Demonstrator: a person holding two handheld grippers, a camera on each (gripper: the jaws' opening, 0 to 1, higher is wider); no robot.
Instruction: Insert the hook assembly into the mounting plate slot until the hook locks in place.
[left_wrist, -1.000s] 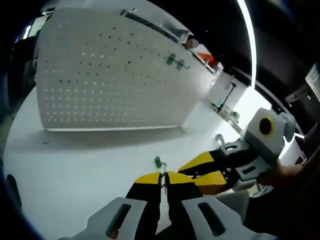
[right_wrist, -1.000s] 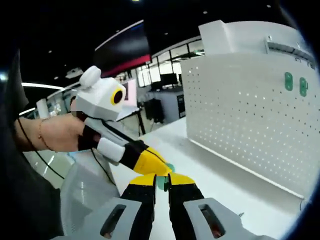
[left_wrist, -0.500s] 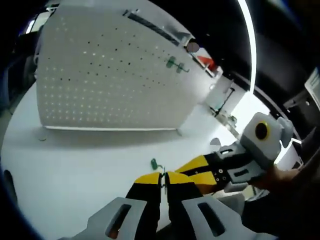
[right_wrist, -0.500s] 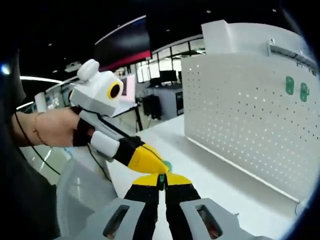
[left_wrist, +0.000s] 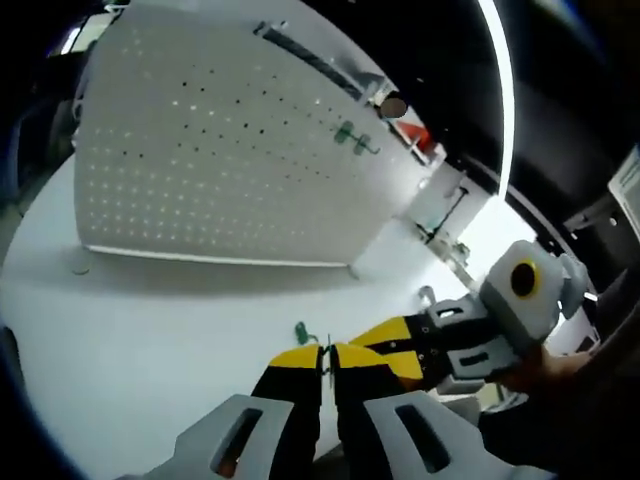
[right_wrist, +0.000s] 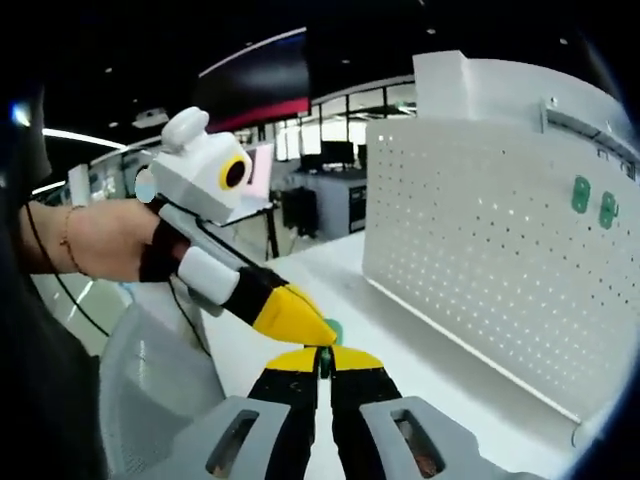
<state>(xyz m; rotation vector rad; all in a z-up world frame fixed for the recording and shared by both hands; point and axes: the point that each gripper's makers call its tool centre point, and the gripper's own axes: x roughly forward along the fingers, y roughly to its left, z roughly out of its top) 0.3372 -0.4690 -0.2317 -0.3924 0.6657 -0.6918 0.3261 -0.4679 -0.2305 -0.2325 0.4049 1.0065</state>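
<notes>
The small green hook (left_wrist: 303, 331) sits just past the yellow tips, above the white surface (left_wrist: 150, 340). Left hand-held gripper (left_wrist: 325, 352) is pinched tight on it; right hand-held gripper (right_wrist: 322, 352) is closed too, tips meeting there. White pegboard (left_wrist: 220, 150) stands beyond, two green hooks (right_wrist: 593, 200) mounted.

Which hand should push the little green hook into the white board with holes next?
Probably the left gripper. The small green hook sticks out just ahead of its shut jaws, and the white perforated board lies straight ahead. The right gripper has the board off to its side.
</notes>
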